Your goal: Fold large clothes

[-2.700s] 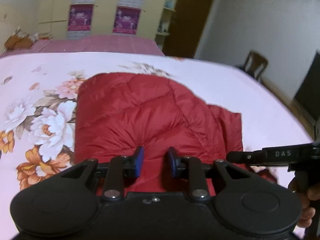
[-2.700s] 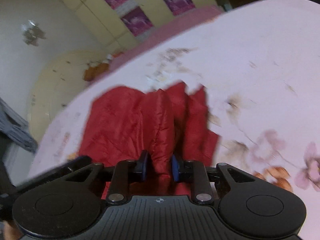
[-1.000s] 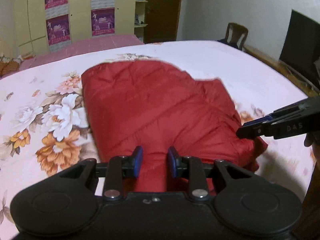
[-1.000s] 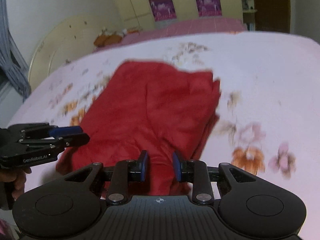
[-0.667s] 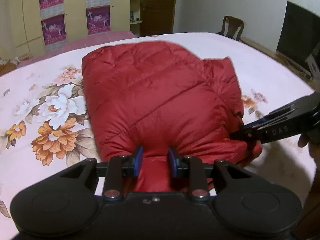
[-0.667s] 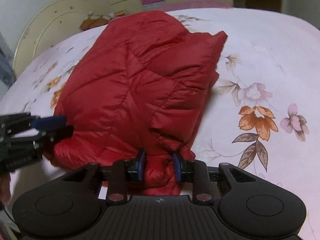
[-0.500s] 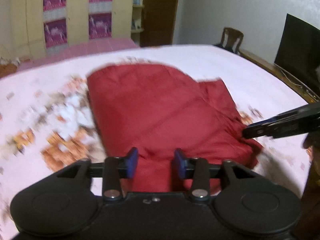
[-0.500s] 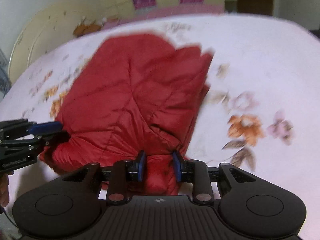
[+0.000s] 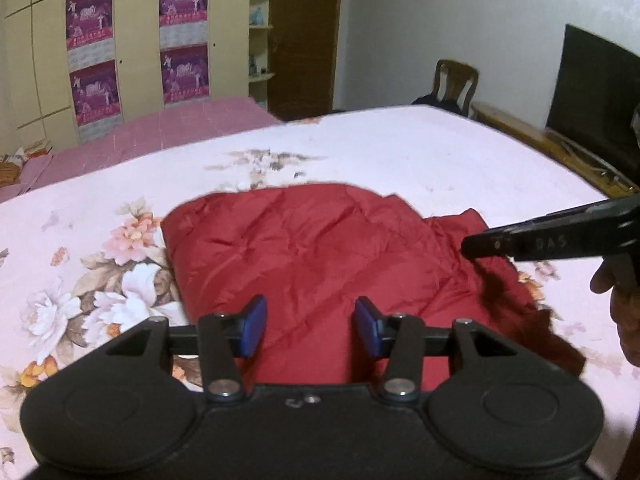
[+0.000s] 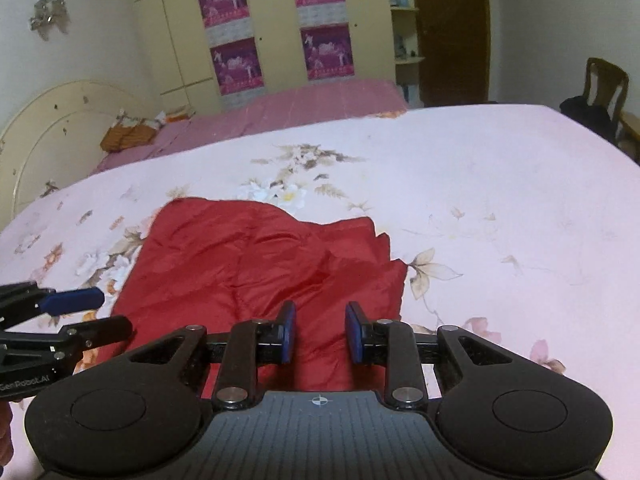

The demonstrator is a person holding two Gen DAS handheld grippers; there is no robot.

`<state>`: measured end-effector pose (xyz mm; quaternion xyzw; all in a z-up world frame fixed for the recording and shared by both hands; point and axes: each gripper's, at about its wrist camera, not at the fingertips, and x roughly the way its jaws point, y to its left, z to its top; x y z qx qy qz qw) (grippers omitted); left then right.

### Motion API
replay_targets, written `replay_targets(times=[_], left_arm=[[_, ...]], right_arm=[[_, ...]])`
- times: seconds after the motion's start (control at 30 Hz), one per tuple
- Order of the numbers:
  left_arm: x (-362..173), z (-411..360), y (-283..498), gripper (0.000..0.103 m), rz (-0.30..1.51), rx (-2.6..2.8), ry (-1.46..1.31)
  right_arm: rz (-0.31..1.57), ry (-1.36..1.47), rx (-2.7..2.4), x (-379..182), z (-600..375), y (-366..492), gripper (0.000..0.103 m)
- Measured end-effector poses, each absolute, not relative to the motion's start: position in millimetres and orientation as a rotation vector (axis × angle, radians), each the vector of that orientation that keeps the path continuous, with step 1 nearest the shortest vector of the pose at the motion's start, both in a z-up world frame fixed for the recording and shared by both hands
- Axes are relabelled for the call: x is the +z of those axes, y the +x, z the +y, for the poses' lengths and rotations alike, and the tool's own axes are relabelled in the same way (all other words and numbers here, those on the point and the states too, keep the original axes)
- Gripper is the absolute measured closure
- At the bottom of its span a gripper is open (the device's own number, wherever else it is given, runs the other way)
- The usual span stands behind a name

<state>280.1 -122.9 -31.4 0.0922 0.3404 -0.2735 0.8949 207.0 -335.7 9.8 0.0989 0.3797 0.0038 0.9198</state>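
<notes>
Red quilted jacket (image 9: 320, 256) lies folded and flat on the floral bedsheet (image 9: 400, 152), near the bed's front side, roughly mid-width. In the left wrist view its long axis runs across the picture, left to right; the left edge is a rounded fold beside the large printed flowers (image 9: 60, 300), the far edge is uneven, and on the right a narrower layer sticks out and tapers toward the near right corner, which sits in shadow. Left gripper (image 9: 310, 326) is angled downward over the jacket's near edge; its blue pads (image 9: 253, 324) stand spread, having just been opening, with fabric seen in the gap but neither pad pressing on it. Right gripper (image 10: 320, 332) is likewise angled down over the near right part of the jacket; its jaws stand narrower than the left ones, red fabric shows between them, and I cannot tell whether the pads are touching it. In the left view the right gripper's black fingers reach in from the right edge, tips over the jacket's right portion, with the person's hand (image 9: 624, 304) behind. Open sheet lies beyond the jacket and to its right; less on the left. A wooden chair (image 9: 456, 84) stands past the bed's far right corner.
</notes>
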Motion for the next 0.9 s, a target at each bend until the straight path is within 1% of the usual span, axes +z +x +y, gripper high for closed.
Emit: replay_targets(times=[0.13,0.2,0.3,0.37,0.43,0.47,0.5,0.57,0.6,0.67,0.8,0.9], left_arm=[[-46.0,-133.3,281.4,0.055,0.729,-0.538,0.198],[-48.0,-137.2,280.3,0.055,0.729,-0.525,0.218],[-44.1,-137.0,279.7,0.055,0.733,-0.507,0.212],[-38.4,-132.0,278.2,0.054,0.724,-0.486,0.195],[-34.4,-127.5,278.3,0.046,0.721,-0.458,0.182],[-33.2,-126.2,278.7,0.036,0.717,-0.445,0.179],[-32.3,-125.6,278.8,0.032,0.709,-0.436,0.18],[-34.8,-126.1,282.2,0.033,0.717,-0.432,0.191],[-37.7,-125.7,284.9,0.04,0.728,-0.439,0.186],[-43.5,-126.0,288.6,0.044,0.743,-0.454,0.175],[-51.3,-130.6,290.4,0.044,0.739,-0.45,0.18],[-48.9,-127.4,292.6,0.043,0.756,-0.436,0.151]], right_arm=[[0.885,0.181,0.015,-25.9,-350.0,219.1,0.075],[0.896,0.191,0.027,-35.2,-354.2,219.9,0.075],[0.896,0.204,0.045,-34.4,-360.2,220.4,0.075],[0.856,0.229,0.046,-22.8,-366.8,212.8,0.075],[0.821,0.262,0.043,-13.7,-376.5,204.9,0.075],[0.795,0.276,0.048,-9.0,-381.3,201.8,0.075],[0.775,0.278,0.055,-5.3,-383.8,200.8,0.075],[0.748,0.256,0.073,-5.4,-383.9,206.9,0.075],[0.748,0.25,0.074,-7.4,-384.9,211.0,0.075],[0.753,0.273,0.088,-21.4,-388.7,219.1,0.075],[0.812,0.318,0.088,-54.1,-396.2,229.4,0.075],[0.815,0.331,0.09,-49.9,-399.5,228.6,0.075]])
